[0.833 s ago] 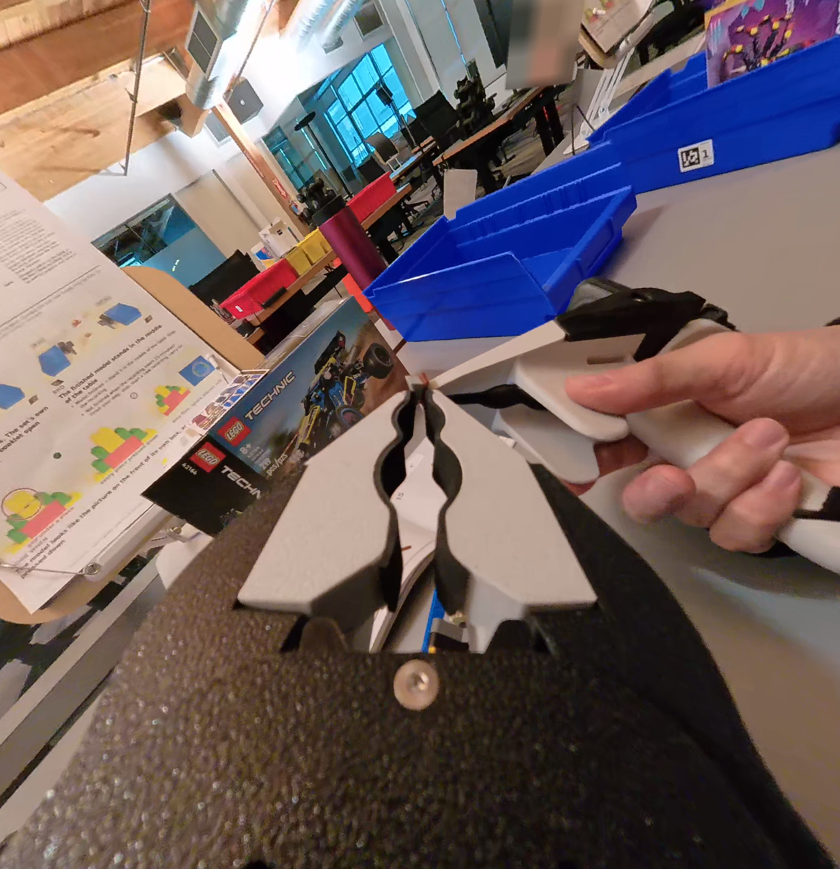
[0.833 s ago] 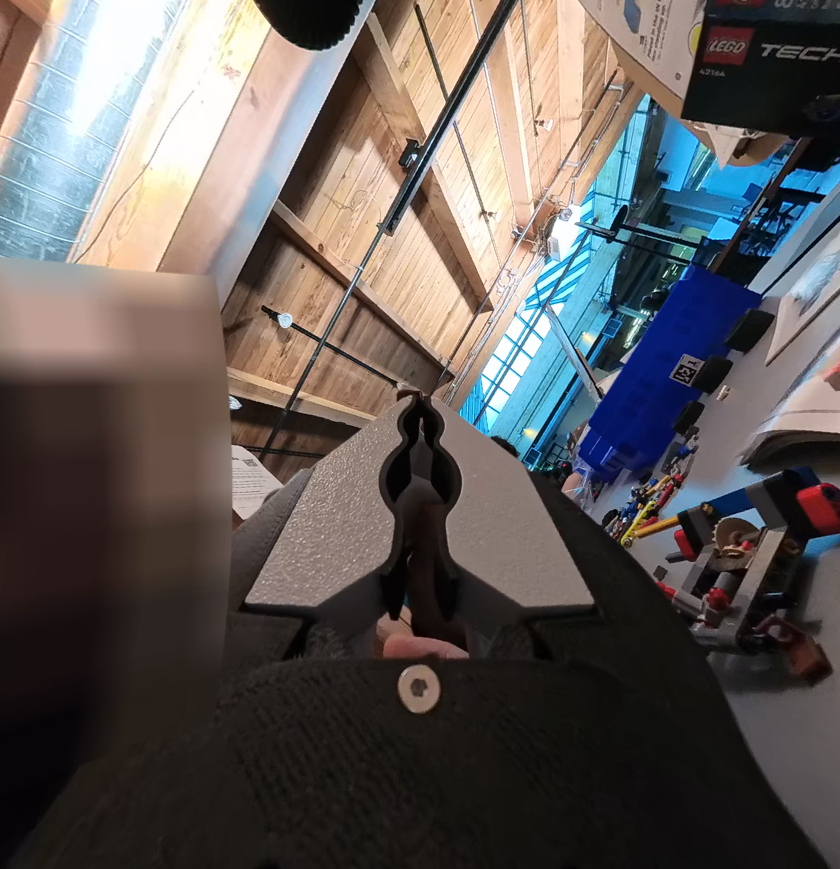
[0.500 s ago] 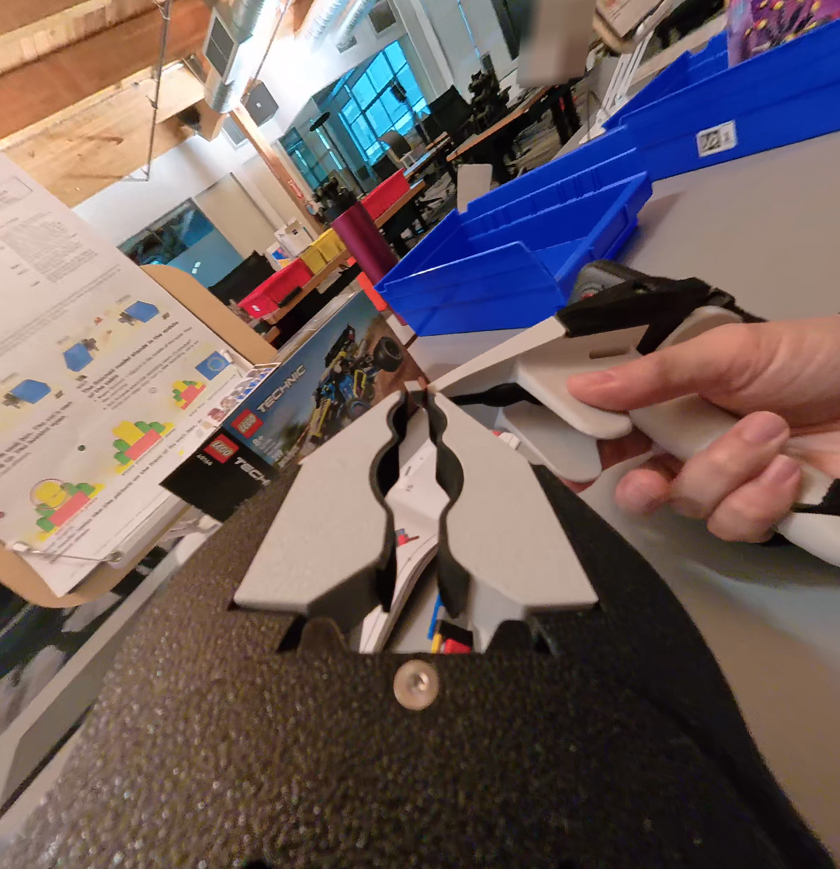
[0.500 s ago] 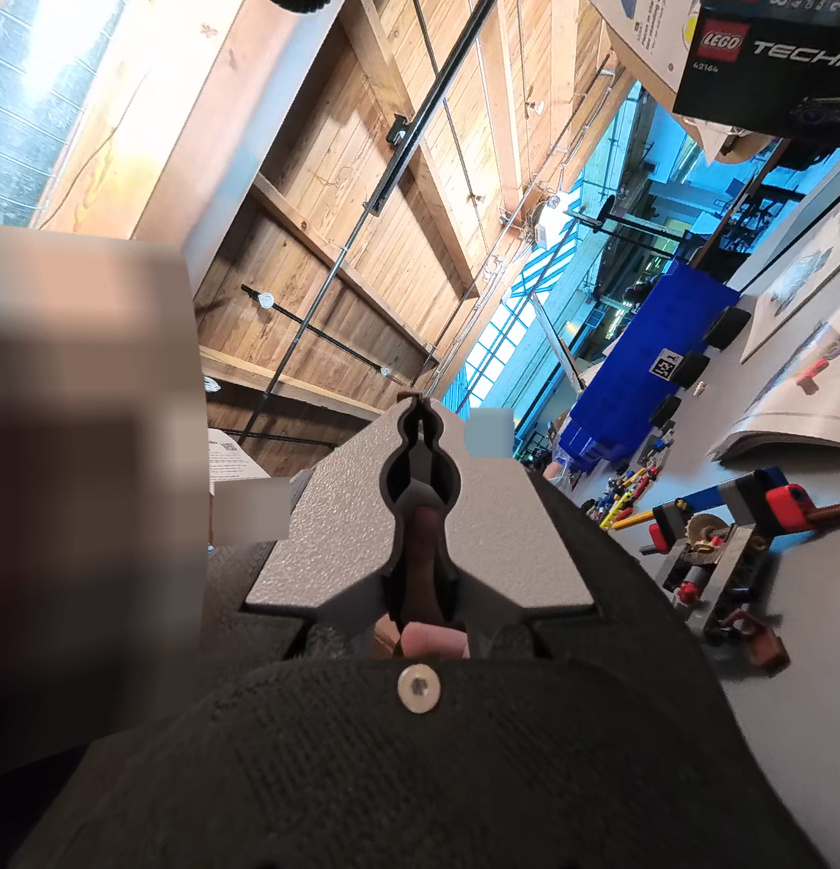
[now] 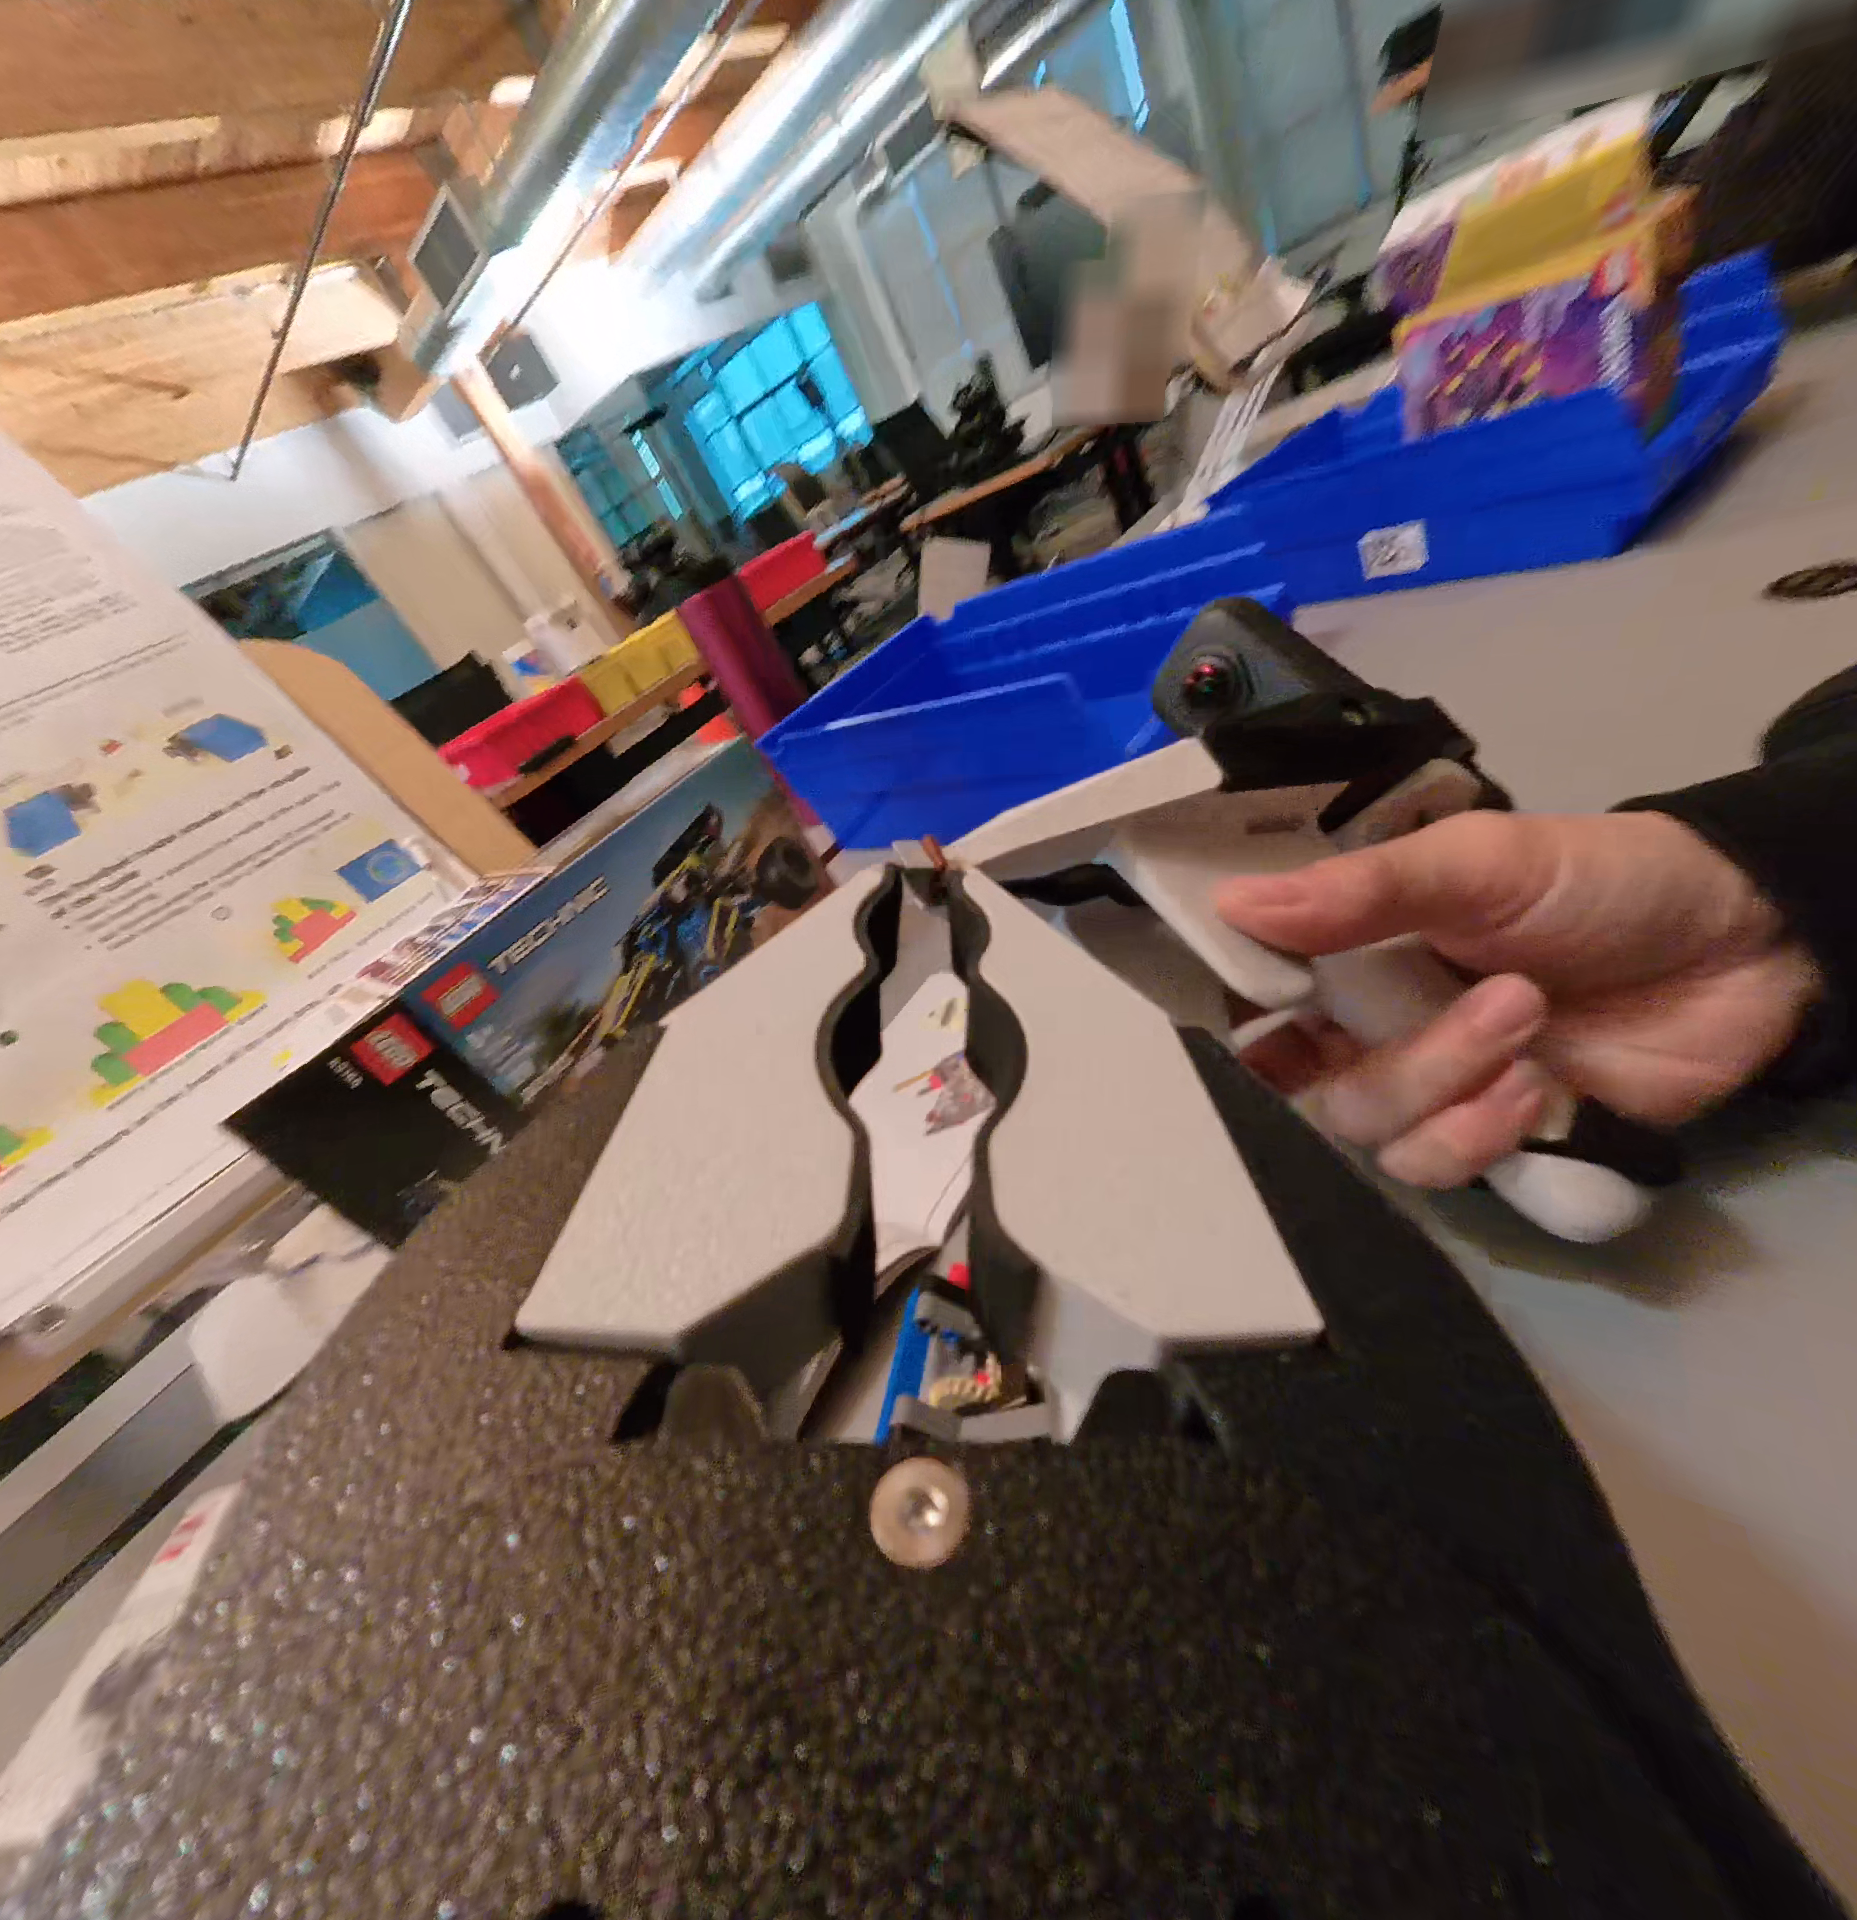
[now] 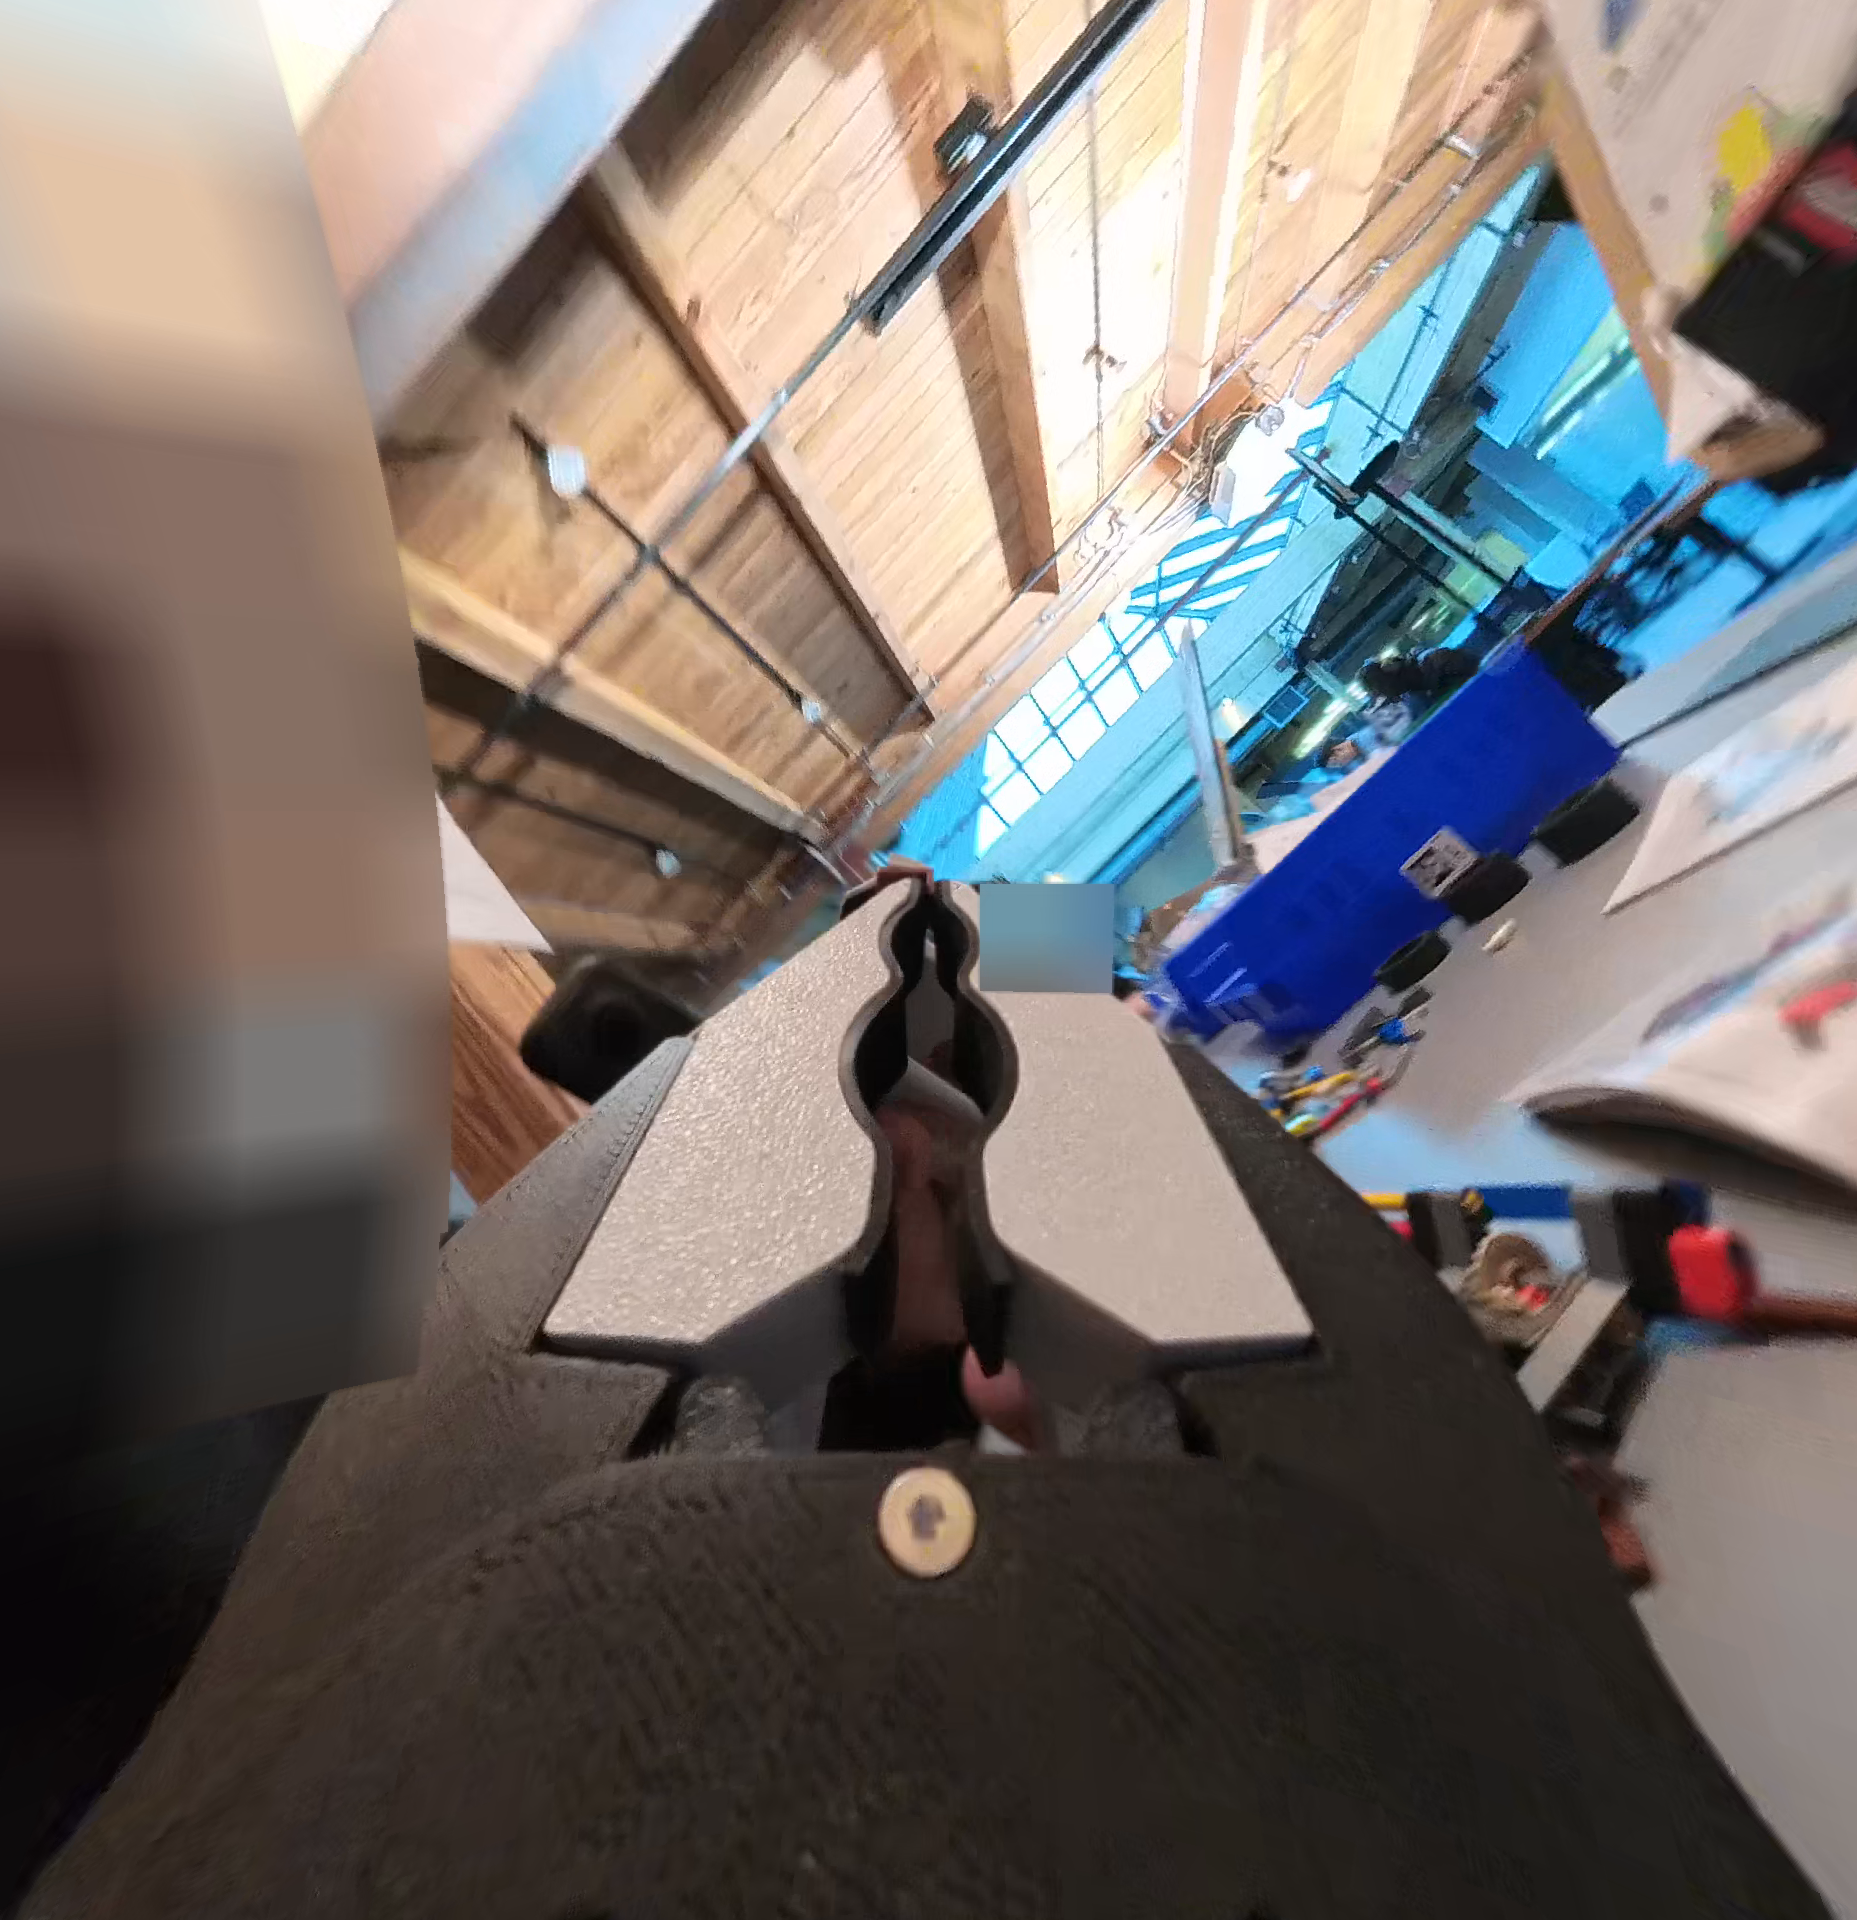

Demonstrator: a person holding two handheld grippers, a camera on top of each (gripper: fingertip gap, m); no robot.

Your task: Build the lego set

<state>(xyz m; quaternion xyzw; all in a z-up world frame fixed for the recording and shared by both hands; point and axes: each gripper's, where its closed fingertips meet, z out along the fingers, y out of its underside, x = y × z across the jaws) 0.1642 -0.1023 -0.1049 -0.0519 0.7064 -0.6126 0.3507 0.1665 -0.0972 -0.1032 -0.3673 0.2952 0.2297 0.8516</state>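
Observation:
My left gripper (image 5: 929, 873) is shut, and a small brown piece (image 5: 932, 852) sticks out at its tip. My right gripper (image 5: 971, 854) comes in from the right in a person's hand (image 5: 1506, 987), and its tip meets the left tip at that piece. In the right wrist view my right gripper (image 6: 919, 896) is shut with the brown piece (image 6: 888, 881) at its tip. The partly built Lego model (image 6: 1630, 1268), grey with a red part and gears, lies on the table at the right. It also shows through the left gripper's gap (image 5: 955, 1351).
An open instruction booklet (image 6: 1734, 1049) lies behind the model. Blue bins (image 5: 1007, 707) stand at the back, with loose parts (image 6: 1319, 1086) and black wheels (image 6: 1412, 961) by them. A Lego box (image 5: 550, 987) and a printed sheet on a board (image 5: 124, 831) stand left. The grey table (image 5: 1630, 1455) lies below. My left and right fingertips are right by each other.
Both views have shifted and blurred. The joined grippers have tilted, so the right gripper's camera and a purple box now show in the left wrist view. Both stay shut, tip to tip.

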